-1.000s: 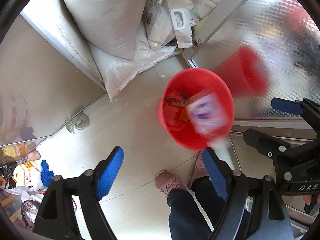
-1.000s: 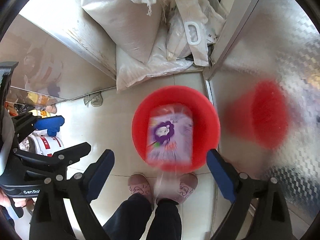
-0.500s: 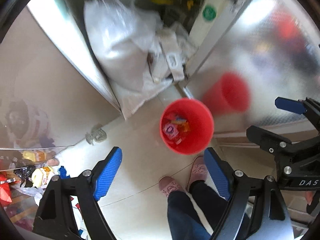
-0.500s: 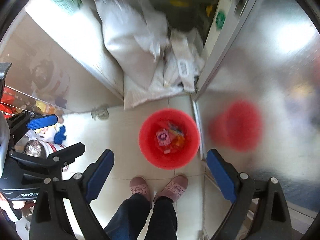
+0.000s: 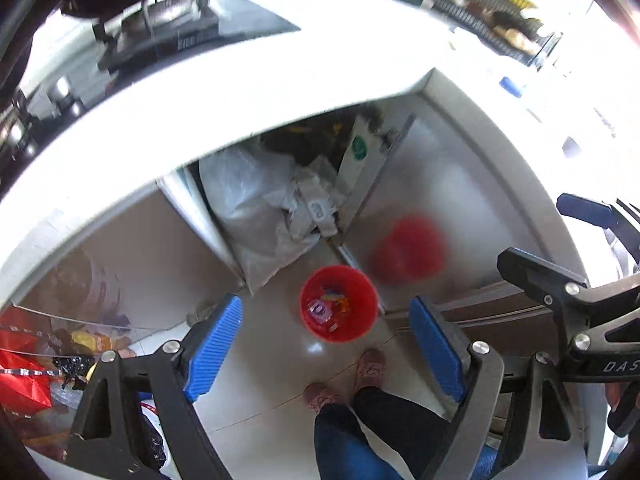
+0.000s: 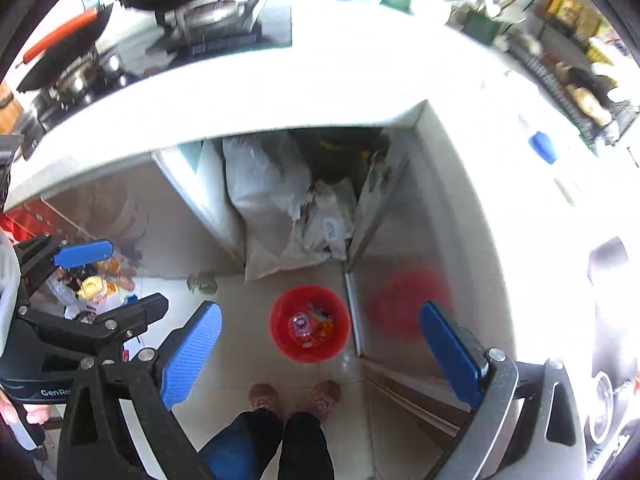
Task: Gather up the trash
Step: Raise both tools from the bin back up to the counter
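A: Both grippers are empty now. Left gripper (image 5: 324,344) has its jaws spread wide with nothing between the pads; right gripper (image 6: 320,352) has just been opening further, also with nothing in it.

B: Where's the purple packet?

A: In the red bin (image 6: 310,322) on the floor tiles, lying on top of the other wrappers. A second ago it was a blur over the rim, mid-drop. Now the purple packet (image 6: 301,326) sits flat inside.

B: And the view?

A: Much higher than before. The bin looks small, the white countertop (image 5: 280,76) and stove (image 6: 216,24) are in frame, and the person's slippers (image 6: 296,396) stand just in front of the bin.

B: So that drop is done?

A: I'd say so. Both hands free and lifted, so probably looking for the next piece. The clutter by the floor at left (image 5: 80,344) may be more trash, but it's too blurred to tell.
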`<action>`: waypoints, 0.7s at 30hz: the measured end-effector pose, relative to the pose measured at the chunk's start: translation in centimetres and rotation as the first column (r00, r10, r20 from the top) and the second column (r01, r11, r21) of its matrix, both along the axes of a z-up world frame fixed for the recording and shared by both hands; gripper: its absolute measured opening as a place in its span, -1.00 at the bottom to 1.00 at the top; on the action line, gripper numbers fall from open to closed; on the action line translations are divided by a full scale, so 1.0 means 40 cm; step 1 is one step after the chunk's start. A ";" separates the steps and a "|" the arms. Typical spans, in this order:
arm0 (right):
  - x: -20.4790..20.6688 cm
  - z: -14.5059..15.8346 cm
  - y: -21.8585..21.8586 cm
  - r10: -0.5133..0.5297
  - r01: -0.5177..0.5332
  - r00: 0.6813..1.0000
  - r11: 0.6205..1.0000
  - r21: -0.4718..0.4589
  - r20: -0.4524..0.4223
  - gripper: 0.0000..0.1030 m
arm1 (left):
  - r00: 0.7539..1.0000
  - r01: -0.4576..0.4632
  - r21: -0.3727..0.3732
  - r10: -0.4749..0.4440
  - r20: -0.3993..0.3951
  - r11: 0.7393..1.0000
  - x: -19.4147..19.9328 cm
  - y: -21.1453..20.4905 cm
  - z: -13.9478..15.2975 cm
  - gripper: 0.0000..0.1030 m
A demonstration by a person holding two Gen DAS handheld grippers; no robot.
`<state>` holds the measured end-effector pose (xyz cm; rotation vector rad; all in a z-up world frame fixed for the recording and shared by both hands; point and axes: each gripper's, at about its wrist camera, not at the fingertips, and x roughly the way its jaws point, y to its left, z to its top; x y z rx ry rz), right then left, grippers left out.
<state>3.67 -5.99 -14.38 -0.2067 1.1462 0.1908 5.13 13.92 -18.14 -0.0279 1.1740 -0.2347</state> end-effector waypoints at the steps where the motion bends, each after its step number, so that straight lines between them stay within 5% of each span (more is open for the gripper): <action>1: -0.009 0.023 -0.005 -0.012 0.012 1.000 1.000 0.003 0.011 0.95 | 1.000 0.004 -0.001 -0.004 0.012 1.000 -0.007 -0.007 0.024 0.64; 10: -0.051 0.197 -0.065 -0.123 0.123 0.982 0.992 0.008 0.145 0.99 | 0.985 0.076 0.022 -0.078 0.154 0.997 -0.022 -0.070 0.235 0.68; 21: -0.050 0.303 -0.157 -0.248 0.247 0.944 0.969 0.033 0.219 0.99 | 0.946 0.184 0.095 -0.203 0.254 0.978 0.030 -0.189 0.361 0.76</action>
